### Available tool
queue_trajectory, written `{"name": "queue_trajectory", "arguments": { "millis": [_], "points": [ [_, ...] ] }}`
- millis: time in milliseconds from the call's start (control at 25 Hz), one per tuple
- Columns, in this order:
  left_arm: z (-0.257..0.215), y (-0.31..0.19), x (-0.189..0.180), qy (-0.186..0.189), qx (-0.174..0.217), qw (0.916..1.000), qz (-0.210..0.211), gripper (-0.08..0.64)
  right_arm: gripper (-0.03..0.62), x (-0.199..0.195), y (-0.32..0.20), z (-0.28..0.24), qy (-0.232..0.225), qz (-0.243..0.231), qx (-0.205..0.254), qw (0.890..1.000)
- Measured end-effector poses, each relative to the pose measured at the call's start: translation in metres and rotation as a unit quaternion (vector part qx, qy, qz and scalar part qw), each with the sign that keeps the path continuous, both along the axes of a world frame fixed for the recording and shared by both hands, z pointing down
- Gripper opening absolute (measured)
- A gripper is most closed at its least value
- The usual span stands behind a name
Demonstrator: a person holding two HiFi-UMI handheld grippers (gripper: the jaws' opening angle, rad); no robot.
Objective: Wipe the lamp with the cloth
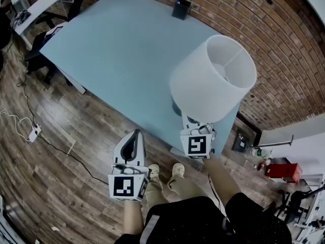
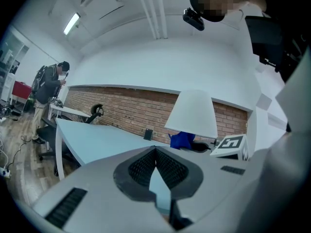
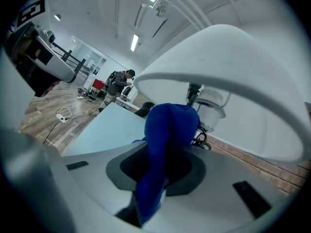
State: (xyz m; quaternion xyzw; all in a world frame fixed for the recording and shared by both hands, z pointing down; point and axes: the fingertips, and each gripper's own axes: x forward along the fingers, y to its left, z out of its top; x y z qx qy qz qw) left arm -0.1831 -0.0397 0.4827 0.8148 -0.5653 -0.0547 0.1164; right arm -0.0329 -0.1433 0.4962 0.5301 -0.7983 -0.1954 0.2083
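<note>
Two claws, one doing the work: the right claw is clamped on the blue cloth and tucked under the white shade of the lamp, which stands upright at the near right corner of the surface. Its stem and socket lie just ahead of and above the cloth, though I cannot tell whether they touch. The left claw is pinched together on nothing, well apart over the floor, so the right is plainly the nearer.

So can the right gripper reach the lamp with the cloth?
Probably yes. The right gripper holds the blue cloth just beneath the lamp shade, with nothing between them.
</note>
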Motion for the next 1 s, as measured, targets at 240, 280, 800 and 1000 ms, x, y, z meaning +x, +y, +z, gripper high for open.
{"name": "queue_trajectory", "arguments": {
  "millis": [240,280,800,1000],
  "points": [
    [0.003,-0.002,-0.003,0.003,-0.005,1.0000,0.002,0.009,0.075,-0.014,-0.003,0.009,0.020,-0.013,-0.002,1.000],
    [0.004,-0.003,-0.003,0.004,-0.006,1.0000,0.002,0.009,0.074,-0.017,-0.003,0.014,0.026,-0.016,-0.010,0.999],
    [0.006,0.001,0.006,-0.009,-0.019,0.9998,-0.001,0.009,0.075,-0.021,-0.009,0.084,-0.002,-0.031,-0.200,0.979],
    [0.002,0.008,0.013,-0.010,-0.025,0.9996,0.003,0.009,0.075,-0.039,0.030,0.091,-0.023,-0.096,-0.262,0.960]
  ]
}}
